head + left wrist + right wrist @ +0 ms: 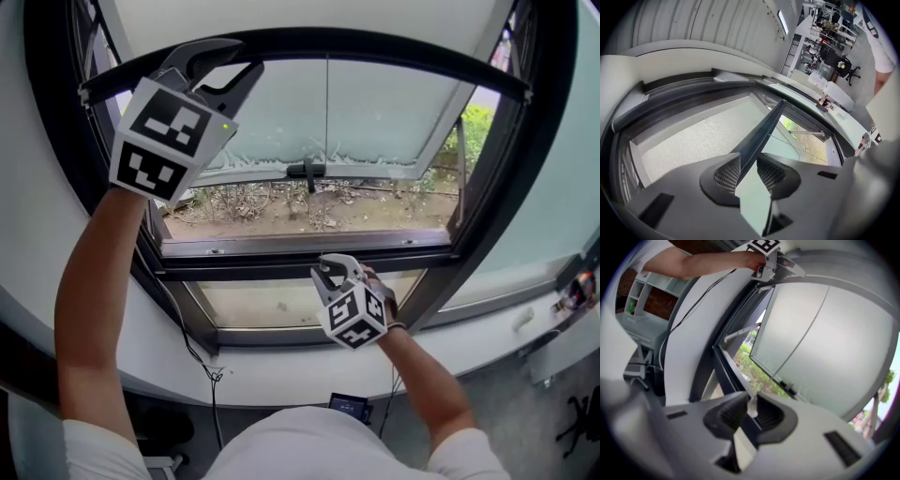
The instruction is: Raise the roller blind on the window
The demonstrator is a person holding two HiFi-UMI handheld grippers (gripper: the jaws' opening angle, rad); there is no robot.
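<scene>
The roller blind's dark bottom bar arcs across the top of the window, and its pale textured cloth hangs above it. My left gripper is raised at the upper left. It is shut on the bar, which runs between its pads. My right gripper is low at the centre, in front of the window frame. It is shut on a small white piece. I cannot tell what that piece is fixed to. The left gripper also shows at the top of the right gripper view.
A dark window handle sits on the tilted-out frosted sash. Below it lie ground and plants outside. A black cable hangs over the white sill. A small screen lies below. Desk clutter is at right.
</scene>
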